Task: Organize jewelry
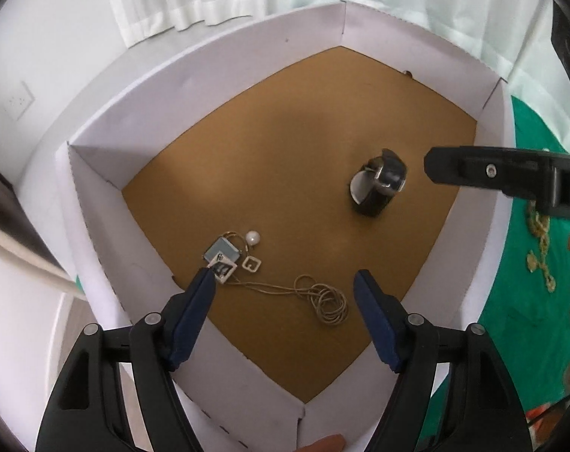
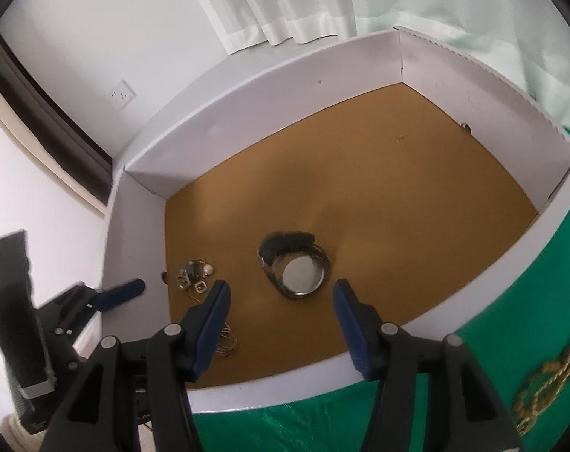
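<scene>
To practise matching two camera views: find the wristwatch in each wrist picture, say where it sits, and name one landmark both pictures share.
Left wrist view: the wristwatch lies on the box's brown floor, right of centre, beyond the open left gripper.
Right wrist view: the wristwatch lies near the centre, just beyond the open right gripper.
Shared landmark: the necklace with its pendant cluster, left of the watch in both.

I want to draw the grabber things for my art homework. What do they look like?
Both look the same. The left gripper and the right gripper each have two long dark blue fingers held in chunky black plastic arms, joined with round silver bolts. The black frames have triangle-shaped holes cut in them. No cables, markings or sleeves show.
</scene>
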The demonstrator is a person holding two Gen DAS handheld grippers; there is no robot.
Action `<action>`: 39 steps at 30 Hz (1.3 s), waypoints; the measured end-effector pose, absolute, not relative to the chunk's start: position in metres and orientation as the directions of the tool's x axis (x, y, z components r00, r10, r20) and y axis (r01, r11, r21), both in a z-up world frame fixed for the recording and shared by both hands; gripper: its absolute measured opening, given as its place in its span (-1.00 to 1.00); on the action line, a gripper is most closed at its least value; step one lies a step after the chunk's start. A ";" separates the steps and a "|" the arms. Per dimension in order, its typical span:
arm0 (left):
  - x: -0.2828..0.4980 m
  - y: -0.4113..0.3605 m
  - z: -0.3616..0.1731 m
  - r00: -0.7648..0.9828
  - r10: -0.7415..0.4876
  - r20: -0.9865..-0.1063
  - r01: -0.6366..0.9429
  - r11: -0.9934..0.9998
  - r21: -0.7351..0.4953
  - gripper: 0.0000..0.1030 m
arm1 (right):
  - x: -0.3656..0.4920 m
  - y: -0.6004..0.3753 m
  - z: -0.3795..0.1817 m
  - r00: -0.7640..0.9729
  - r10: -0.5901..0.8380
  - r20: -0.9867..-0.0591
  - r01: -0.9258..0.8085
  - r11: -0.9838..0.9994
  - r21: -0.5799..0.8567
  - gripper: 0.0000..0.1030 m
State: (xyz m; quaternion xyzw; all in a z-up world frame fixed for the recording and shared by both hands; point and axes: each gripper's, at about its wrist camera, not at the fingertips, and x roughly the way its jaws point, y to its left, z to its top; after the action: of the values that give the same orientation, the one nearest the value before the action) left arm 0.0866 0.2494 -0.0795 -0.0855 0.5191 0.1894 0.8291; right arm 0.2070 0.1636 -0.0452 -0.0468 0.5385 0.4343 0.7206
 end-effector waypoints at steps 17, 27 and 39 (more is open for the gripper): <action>0.048 0.185 -0.010 0.611 0.284 -0.739 -0.343 0.936 0.076 0.94 | 0.142 0.054 0.012 0.373 0.545 -0.751 -0.649 0.732 0.208 0.53; 0.052 0.095 -0.008 0.700 -0.014 -0.714 -0.055 0.996 -0.073 0.99 | 0.085 -0.099 0.012 0.590 0.356 -0.725 -0.456 0.888 0.064 0.53; 0.046 0.022 -0.053 0.626 0.006 -0.779 0.065 0.996 0.060 0.99 | 0.030 -0.180 -0.045 0.579 0.214 -0.787 -0.298 0.954 0.040 0.53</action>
State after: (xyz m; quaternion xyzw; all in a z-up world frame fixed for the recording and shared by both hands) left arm 0.0455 0.0217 -0.0533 0.0411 0.4319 -0.0166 0.9008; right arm 0.0301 -0.1803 -0.0447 -0.0481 0.4356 0.1444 0.8872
